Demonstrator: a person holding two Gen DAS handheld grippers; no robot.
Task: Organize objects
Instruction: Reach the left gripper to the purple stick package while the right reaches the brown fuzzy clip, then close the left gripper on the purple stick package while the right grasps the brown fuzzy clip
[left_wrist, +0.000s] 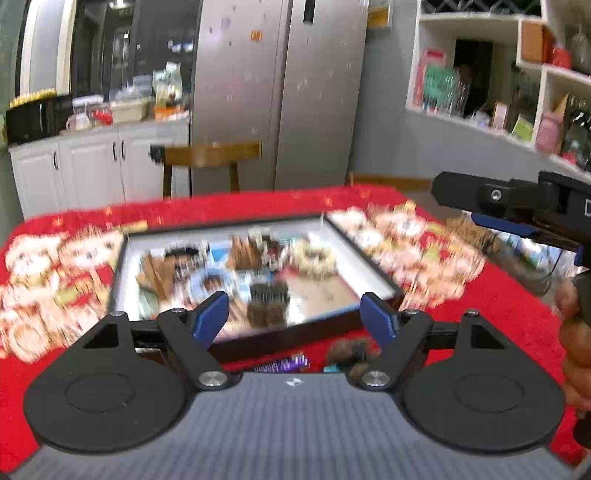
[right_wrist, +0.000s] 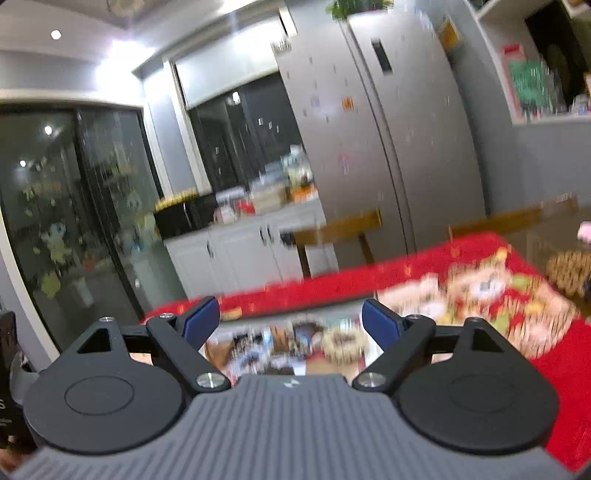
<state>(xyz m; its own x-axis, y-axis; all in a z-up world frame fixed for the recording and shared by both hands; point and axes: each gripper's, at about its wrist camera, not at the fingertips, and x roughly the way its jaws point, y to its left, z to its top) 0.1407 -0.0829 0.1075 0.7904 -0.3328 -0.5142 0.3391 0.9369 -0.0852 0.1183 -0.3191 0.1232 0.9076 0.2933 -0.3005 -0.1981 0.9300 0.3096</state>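
Note:
A black-framed tray (left_wrist: 122, 266) lies on a red patterned tablecloth (left_wrist: 509, 306). It holds several small blurred items, among them bead bracelets (left_wrist: 314, 258) and dark brown bundles (left_wrist: 267, 306). My left gripper (left_wrist: 295, 317) hovers open over the tray's near edge, nothing between its blue pads. A brown fuzzy item (left_wrist: 351, 354) and a purple comb-like piece (left_wrist: 284, 363) lie on the cloth just in front of the tray. My right gripper (right_wrist: 291, 321) is open and empty, above the same tray (right_wrist: 288, 347); it also shows at the right of the left wrist view (left_wrist: 517, 214), held by a hand (left_wrist: 576, 343).
A wooden chair (left_wrist: 210, 155) stands behind the table's far edge. Beyond it are a steel fridge (left_wrist: 280, 92), white cabinets (left_wrist: 99, 162) with a cluttered counter, and white wall shelves (left_wrist: 535, 92) at the right. A beaded item (right_wrist: 569, 273) lies off the cloth's right edge.

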